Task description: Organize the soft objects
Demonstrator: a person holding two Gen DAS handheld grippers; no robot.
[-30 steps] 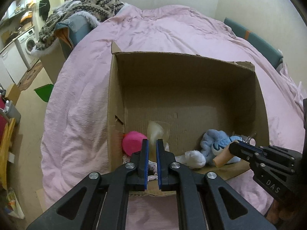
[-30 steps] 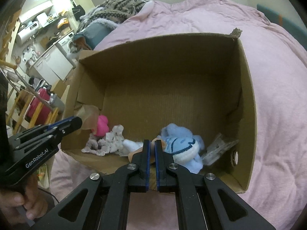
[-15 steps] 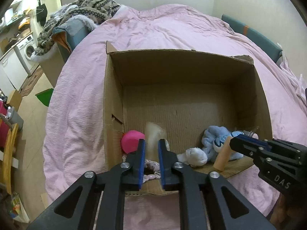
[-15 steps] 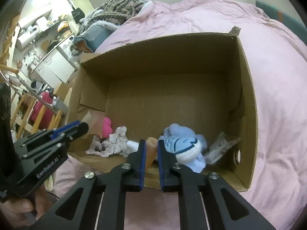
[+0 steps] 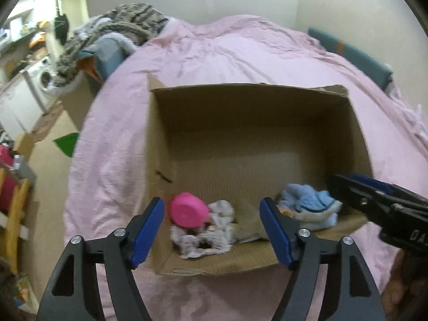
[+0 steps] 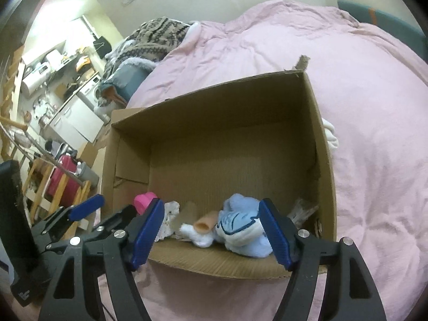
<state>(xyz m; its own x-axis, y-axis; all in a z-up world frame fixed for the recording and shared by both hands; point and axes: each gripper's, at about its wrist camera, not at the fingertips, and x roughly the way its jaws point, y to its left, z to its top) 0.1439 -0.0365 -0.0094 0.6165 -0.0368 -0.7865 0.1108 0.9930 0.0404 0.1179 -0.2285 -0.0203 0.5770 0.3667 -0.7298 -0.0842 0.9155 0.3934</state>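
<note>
both hand-held grippers (fingers wide apart) above cardboard box

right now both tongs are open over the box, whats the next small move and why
Probably lift both tongs away from the box. The left tongs and right tongs are open and empty, while the blue plush and pink toy lie inside.

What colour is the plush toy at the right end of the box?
Light blue with white, bearing dark blue markings. The plush toy shows best in the right wrist view.
</note>
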